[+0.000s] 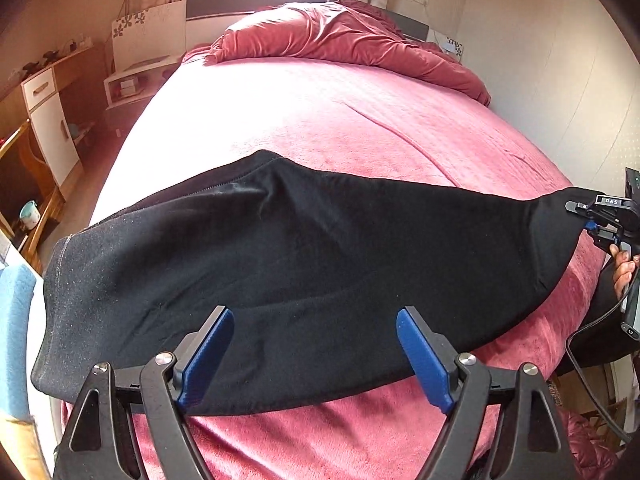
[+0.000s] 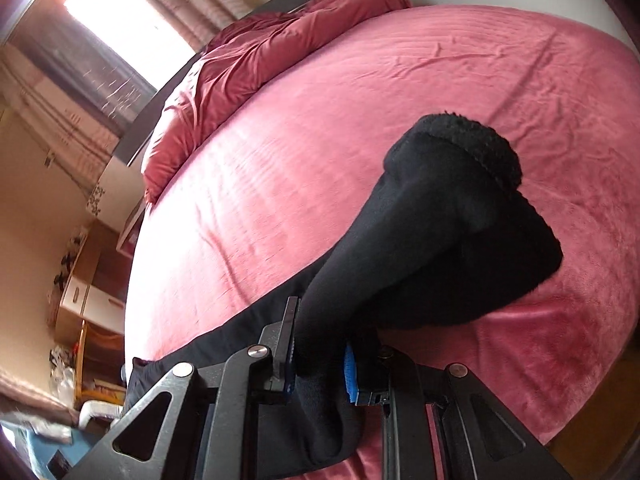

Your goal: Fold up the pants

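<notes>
Pink plush cover lies over the whole bed (image 1: 320,120), and one crumpled red duvet (image 1: 340,36) is heaped at its head edge, under a curtained window. On the floor beside the bed's far side stand a wooden desk with a white drawer (image 1: 40,88) and a low white shelf (image 1: 132,84); what is in them I cannot tell.

One pair of black pants (image 1: 280,264) lies across the foot edge of the bed, spread flat along that edge.

Two grippers show. The left gripper (image 1: 316,356) hovers over the pants near the foot edge with its blue fingers (image 1: 208,356) wide apart and nothing pressed between them. The right gripper (image 2: 320,364) pinches one end of the pants, so the cloth rises from the cover and the fleecy inside of the opening shows. A hand (image 1: 624,272) holds it.
</notes>
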Available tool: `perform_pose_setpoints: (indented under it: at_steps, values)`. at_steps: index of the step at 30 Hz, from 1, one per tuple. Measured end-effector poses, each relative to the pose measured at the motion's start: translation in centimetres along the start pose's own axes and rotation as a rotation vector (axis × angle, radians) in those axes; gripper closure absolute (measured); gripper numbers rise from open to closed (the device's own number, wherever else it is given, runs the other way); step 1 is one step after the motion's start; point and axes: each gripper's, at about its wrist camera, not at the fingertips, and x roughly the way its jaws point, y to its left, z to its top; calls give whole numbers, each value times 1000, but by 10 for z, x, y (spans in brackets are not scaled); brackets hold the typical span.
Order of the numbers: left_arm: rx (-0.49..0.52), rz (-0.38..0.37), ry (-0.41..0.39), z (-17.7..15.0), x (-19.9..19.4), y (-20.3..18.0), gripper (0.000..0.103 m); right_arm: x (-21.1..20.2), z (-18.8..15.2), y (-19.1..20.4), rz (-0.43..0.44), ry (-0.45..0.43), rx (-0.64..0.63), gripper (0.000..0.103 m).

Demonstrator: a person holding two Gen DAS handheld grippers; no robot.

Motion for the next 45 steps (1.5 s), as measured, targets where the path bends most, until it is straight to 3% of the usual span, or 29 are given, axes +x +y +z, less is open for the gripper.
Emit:
perform_pose_setpoints:
  at_steps: [8, 10, 17, 28, 32, 34, 36, 45]
  values:
    - [-42, -24, 22, -7, -2, 7, 17, 1, -12, 40, 0, 31, -134, 84]
    - [-65, -44, 29, -10, -3, 12, 13, 3, -18, 56, -14, 38, -191, 84]
    - [-209, -129, 44, -12, 1, 41, 9, 19, -46, 116, -13, 82, -383, 84]
    - [-313, -239, 81, -9, 5, 58, 10, 65, -118, 186, 7, 228, -621, 84]
    - [-377, -327, 140, -10, 15, 63, 11, 83, -149, 206, -12, 275, -707, 84]
    - [-417, -353, 167, -11, 21, 67, 12, 90, -162, 211, -26, 283, -746, 79]
    - [-467, -406, 191, -11, 26, 72, 13, 93, -172, 213, -17, 289, -762, 61]
    - [-621, -576, 249, -1, 46, 80, 14, 67, -178, 188, 84, 289, -673, 35]
